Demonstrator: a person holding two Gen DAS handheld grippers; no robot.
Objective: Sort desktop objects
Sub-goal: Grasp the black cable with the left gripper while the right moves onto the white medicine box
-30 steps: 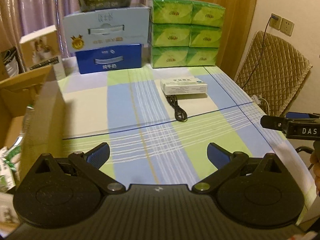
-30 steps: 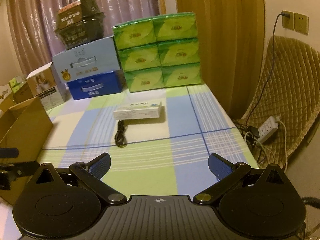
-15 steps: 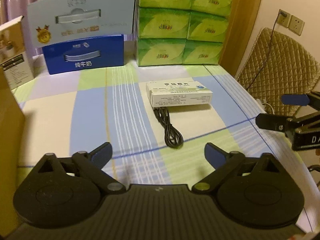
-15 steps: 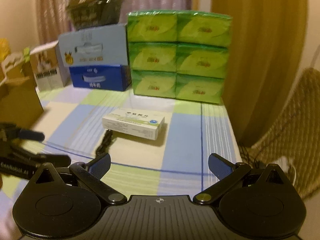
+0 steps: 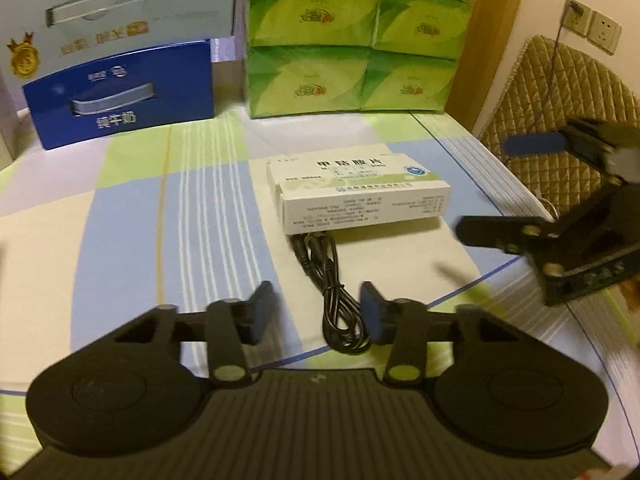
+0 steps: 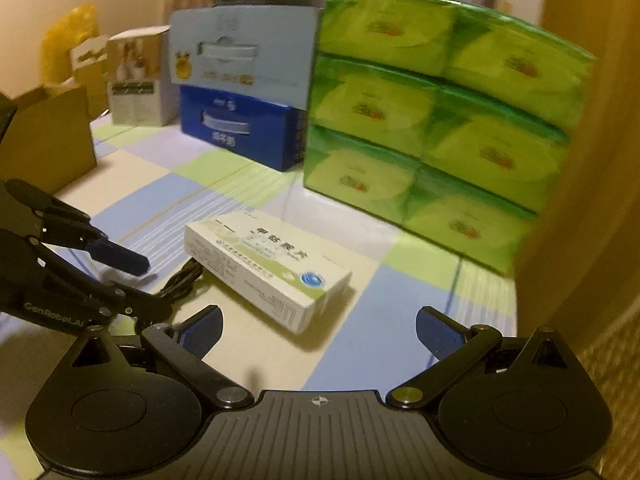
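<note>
A flat white cardboard medicine box [image 5: 358, 194] lies mid-way across the surface [image 5: 132, 236], whose cloth is checked in pale blue, green and cream. A coiled black cable [image 5: 338, 300] touches the box's near edge. The left tool [image 5: 316, 316] hangs with its padded fingers apart astride the coil; the right tool [image 6: 318, 330] gapes wide before the box. Behind stand glossy green tissue packs [image 5: 348, 48] and a blue carton [image 5: 120, 94].
</note>
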